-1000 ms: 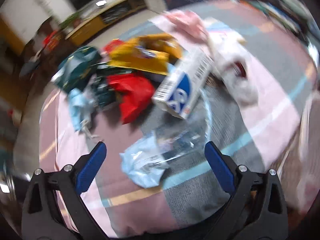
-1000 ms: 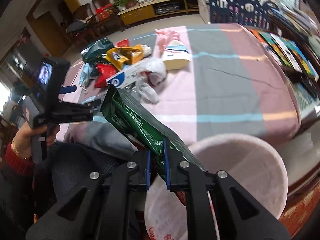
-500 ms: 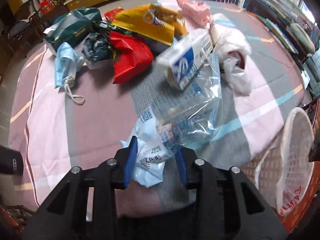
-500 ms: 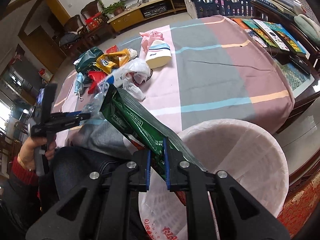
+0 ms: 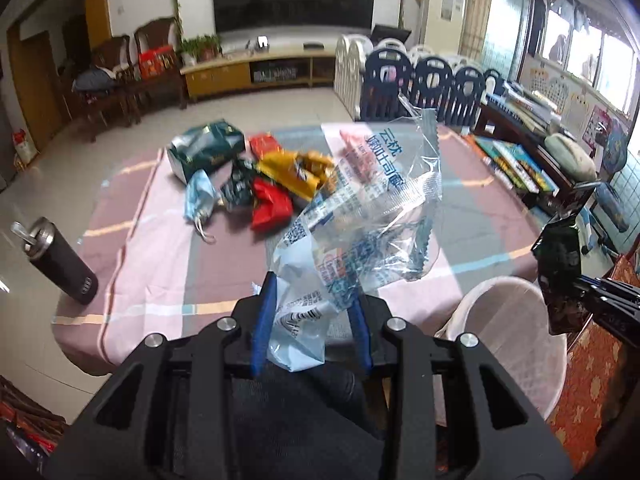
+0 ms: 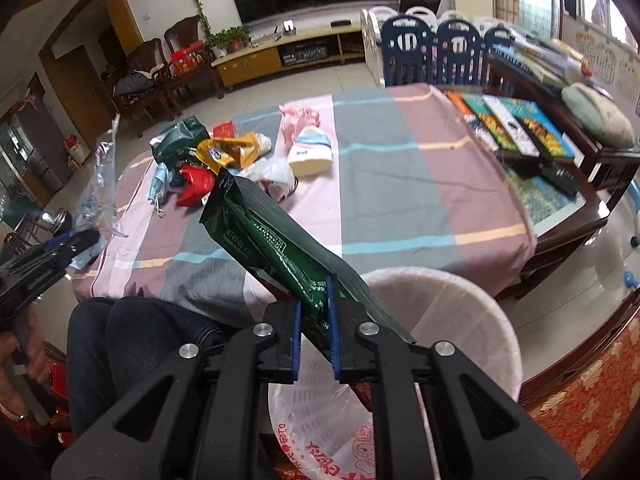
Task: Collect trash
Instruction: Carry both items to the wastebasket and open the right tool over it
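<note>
Striped pink-and-grey tablecloth in a tiled living room — litter heaped at ten o'clock. Left gripper pinching a crinkled clear wrapper; right gripper clamped on a green pouch — above the white bin.

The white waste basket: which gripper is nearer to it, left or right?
Right. The right gripper holds the green packet directly above the white waste basket; the left gripper holds its clear wrapper off to the side.
</note>
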`<move>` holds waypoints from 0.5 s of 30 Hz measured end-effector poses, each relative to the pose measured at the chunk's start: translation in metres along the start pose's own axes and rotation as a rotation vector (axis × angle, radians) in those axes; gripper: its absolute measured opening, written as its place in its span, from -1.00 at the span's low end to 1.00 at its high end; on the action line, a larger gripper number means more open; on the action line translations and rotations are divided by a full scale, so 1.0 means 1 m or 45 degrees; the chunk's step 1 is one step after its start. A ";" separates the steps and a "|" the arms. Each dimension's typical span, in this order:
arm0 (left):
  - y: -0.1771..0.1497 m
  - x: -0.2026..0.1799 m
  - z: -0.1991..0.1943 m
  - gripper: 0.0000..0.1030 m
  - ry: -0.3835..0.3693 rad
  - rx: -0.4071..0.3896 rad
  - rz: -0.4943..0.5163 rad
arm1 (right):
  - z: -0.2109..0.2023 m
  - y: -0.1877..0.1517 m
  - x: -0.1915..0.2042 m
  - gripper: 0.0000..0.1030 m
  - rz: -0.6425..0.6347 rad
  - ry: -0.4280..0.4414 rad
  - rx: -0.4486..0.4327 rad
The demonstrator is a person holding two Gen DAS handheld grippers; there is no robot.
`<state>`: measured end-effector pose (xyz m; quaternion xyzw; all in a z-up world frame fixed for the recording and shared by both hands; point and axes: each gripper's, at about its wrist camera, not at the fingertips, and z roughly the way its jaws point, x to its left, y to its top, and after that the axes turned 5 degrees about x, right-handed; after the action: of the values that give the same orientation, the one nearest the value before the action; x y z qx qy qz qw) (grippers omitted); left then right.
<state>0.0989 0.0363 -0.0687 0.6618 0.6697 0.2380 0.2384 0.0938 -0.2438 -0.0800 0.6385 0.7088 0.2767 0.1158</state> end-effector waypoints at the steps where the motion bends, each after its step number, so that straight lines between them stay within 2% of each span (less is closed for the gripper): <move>1: 0.001 -0.003 -0.012 -0.32 0.016 -0.032 -0.002 | -0.008 0.000 0.002 -0.77 -0.013 -0.005 -0.021; 6: 0.000 -0.025 -0.064 -0.29 0.086 -0.162 -0.005 | -0.049 -0.006 0.007 -0.77 -0.079 -0.037 -0.132; 11: -0.007 -0.049 -0.104 -0.27 0.028 -0.238 0.013 | -0.081 -0.014 -0.002 -0.76 -0.092 -0.069 -0.204; 15: -0.013 -0.074 -0.118 -0.24 -0.031 -0.261 0.055 | -0.086 -0.022 -0.018 -0.76 -0.065 -0.083 -0.192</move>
<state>0.0146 -0.0377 0.0144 0.6512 0.6245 0.3021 0.3077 0.0334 -0.2827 -0.0247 0.6182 0.6979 0.3053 0.1937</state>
